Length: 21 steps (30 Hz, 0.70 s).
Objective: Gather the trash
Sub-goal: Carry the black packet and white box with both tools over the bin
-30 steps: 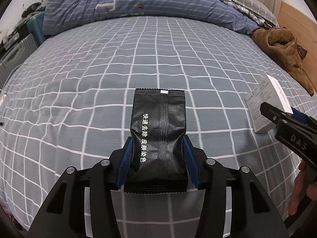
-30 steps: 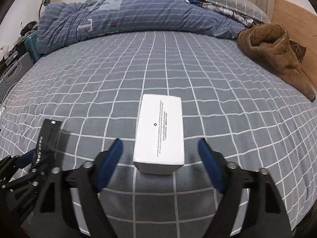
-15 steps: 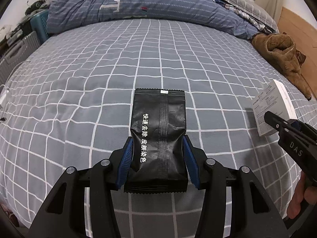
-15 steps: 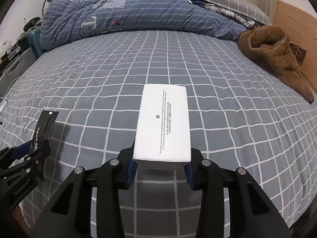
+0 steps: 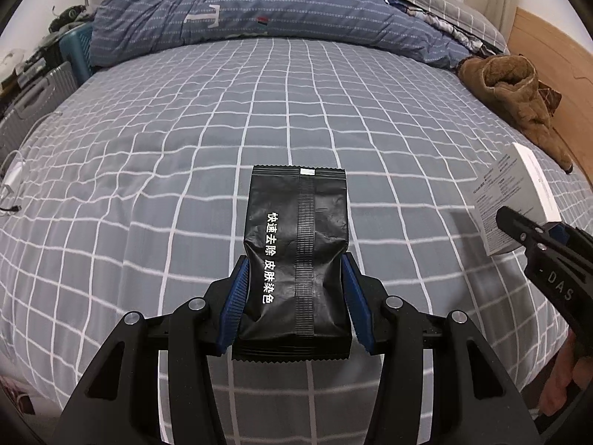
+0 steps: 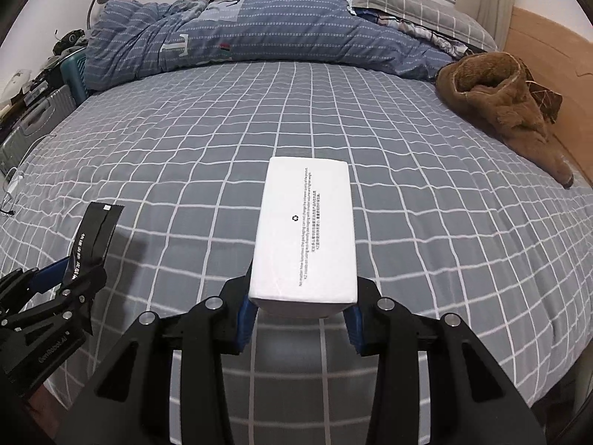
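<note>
Left claw (image 5: 294,296): blue pads clamped on the lower sides of a black foil sachet (image 5: 296,244) with white Chinese lettering, held above the near edge of the bed (image 5: 185,129); right claw (image 6: 301,315): closed on the near end of a white carton (image 6: 305,230) with small print, likewise raised over the bed's near edge; grey checked sheet beneath both; rumpled blue duvet (image 6: 229,37) along the far edge; brown fleece garment (image 6: 504,100) at the far right corner.
</note>
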Available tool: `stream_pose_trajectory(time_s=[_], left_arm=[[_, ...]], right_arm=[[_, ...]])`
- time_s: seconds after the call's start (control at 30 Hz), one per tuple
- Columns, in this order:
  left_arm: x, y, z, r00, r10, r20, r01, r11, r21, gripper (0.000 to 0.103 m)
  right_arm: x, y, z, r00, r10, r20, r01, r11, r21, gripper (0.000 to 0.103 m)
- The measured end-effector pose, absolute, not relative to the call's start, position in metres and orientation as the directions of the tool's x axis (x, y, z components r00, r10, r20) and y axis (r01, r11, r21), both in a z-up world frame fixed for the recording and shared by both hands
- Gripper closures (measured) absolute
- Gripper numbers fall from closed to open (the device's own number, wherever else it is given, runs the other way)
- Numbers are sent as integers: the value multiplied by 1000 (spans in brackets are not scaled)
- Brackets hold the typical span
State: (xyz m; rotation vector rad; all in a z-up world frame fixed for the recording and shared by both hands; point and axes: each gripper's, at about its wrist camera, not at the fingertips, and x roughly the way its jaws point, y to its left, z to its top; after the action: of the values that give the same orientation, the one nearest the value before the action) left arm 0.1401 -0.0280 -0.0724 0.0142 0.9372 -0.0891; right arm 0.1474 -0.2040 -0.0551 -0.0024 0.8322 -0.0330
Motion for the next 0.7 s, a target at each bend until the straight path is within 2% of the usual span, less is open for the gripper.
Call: stream_pose_trajectory(time_s=[0.7], left_arm=[[89, -31, -65, 598, -86, -797, 82, 996, -46, 54]], right_arm=[[92, -193, -44, 690, -25, -723, 13, 1000, -22, 65]])
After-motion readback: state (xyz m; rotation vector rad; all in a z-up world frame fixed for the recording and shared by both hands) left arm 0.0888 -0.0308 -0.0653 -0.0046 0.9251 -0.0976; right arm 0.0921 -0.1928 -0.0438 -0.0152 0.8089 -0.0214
